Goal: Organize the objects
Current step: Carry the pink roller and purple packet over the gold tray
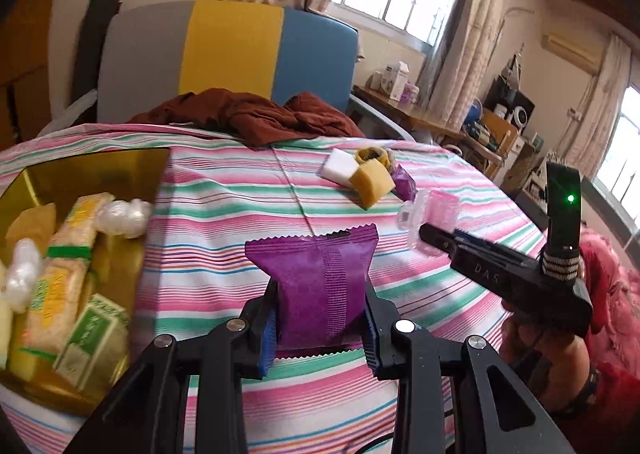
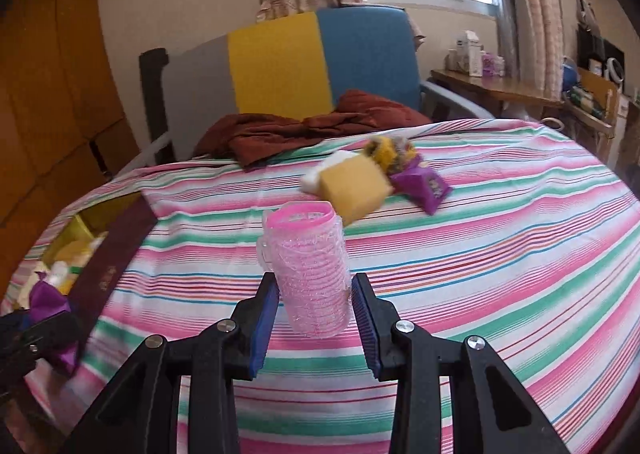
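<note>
My left gripper (image 1: 320, 328) is shut on a purple snack packet (image 1: 318, 286) and holds it above the striped tablecloth (image 1: 224, 206), right of a gold box (image 1: 92, 170). The box holds cracker packs, yellow sponges and white wrapped pieces. My right gripper (image 2: 316, 318) is shut on a pink hair roller (image 2: 310, 270), held upright above the cloth. That gripper also shows in the left wrist view (image 1: 430, 238), with the roller (image 1: 434, 210) at its tip. A small pile lies further back: a yellow sponge (image 2: 356, 186), a white block (image 2: 316, 178), a purple packet (image 2: 424, 184).
A crumpled brown cloth (image 1: 256, 114) lies at the table's far edge in front of a grey, yellow and blue chair (image 1: 228, 54). A wooden side table (image 2: 496, 88) with bottles stands at the right, under the window. The gold box (image 2: 86, 230) sits at the table's left edge.
</note>
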`<move>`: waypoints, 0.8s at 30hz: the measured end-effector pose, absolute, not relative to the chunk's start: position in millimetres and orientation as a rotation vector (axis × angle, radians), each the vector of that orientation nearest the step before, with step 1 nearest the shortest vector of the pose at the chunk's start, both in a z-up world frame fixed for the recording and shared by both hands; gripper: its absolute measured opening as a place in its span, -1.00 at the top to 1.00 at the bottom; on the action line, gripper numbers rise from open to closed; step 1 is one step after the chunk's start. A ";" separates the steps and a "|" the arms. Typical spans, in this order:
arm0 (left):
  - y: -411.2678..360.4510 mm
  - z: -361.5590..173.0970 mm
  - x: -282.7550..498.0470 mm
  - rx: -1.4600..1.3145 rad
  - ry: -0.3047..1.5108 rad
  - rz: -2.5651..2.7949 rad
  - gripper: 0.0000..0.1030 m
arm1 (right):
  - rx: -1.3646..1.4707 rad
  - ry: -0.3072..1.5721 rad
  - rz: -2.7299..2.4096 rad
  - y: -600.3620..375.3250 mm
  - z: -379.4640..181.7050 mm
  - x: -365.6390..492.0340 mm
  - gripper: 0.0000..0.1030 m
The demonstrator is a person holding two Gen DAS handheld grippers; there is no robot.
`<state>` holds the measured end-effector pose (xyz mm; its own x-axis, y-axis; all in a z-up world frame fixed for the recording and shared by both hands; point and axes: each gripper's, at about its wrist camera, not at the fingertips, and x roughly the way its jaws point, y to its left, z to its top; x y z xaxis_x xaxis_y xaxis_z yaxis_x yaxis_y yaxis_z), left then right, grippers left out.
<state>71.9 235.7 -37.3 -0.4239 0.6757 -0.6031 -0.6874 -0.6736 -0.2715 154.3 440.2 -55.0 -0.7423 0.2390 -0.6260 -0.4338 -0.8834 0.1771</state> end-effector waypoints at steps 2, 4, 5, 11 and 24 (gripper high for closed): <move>222.9 -34.0 70.5 -0.889 -0.001 2.144 0.33 | -0.893 0.465 2.632 424.1 -51.3 147.8 0.28; 209.7 -31.6 67.8 -0.891 -0.011 2.166 0.33 | -0.910 0.472 2.668 409.9 -48.3 142.4 0.28; 202.8 -30.8 66.9 -0.890 -0.022 2.175 0.33 | -0.920 0.470 2.690 400.3 -46.1 138.6 0.28; 157.6 -26.0 53.6 -0.898 -0.097 2.260 0.33 | -0.962 0.457 2.803 355.1 -34.0 118.3 0.28; 64.8 -34.3 18.1 -0.938 -0.160 2.453 0.32 | -1.056 0.404 2.988 271.8 -16.7 76.8 0.27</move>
<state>18.1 64.8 -34.3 -0.6345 0.4961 -0.5927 -0.4151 -0.8656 -0.2801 76.8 271.8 -16.7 -0.7802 -0.1331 -0.6112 -0.0341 -0.9666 0.2541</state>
